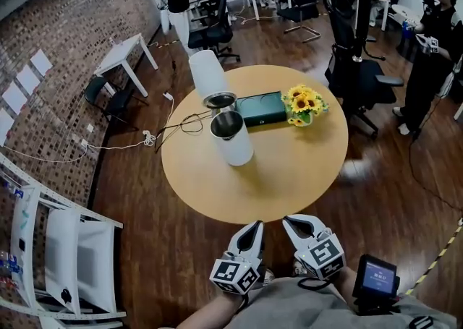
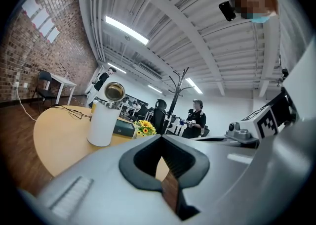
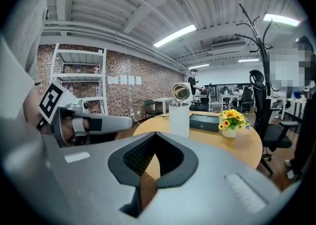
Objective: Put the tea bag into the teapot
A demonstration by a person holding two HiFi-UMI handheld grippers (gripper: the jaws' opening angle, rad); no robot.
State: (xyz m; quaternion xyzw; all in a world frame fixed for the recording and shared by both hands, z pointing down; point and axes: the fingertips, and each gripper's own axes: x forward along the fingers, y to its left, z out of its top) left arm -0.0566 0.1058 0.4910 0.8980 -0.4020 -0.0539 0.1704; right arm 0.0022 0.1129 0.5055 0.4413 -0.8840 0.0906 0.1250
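A white teapot stands near the middle of the round wooden table, its lid tipped open and showing a metal inside. Right behind it lies a dark green box. No tea bag shows in any view. My left gripper and right gripper hang side by side just off the table's near edge, close to my body. Both are shut with nothing between the jaws. From the left gripper the teapot is ahead to the left. From the right gripper the teapot is straight ahead.
A small pot of sunflowers sits right of the box. A tall white cylinder is at the table's far rim, and a black cable trails off the left side. White shelving stands at my left, office chairs and people farther back.
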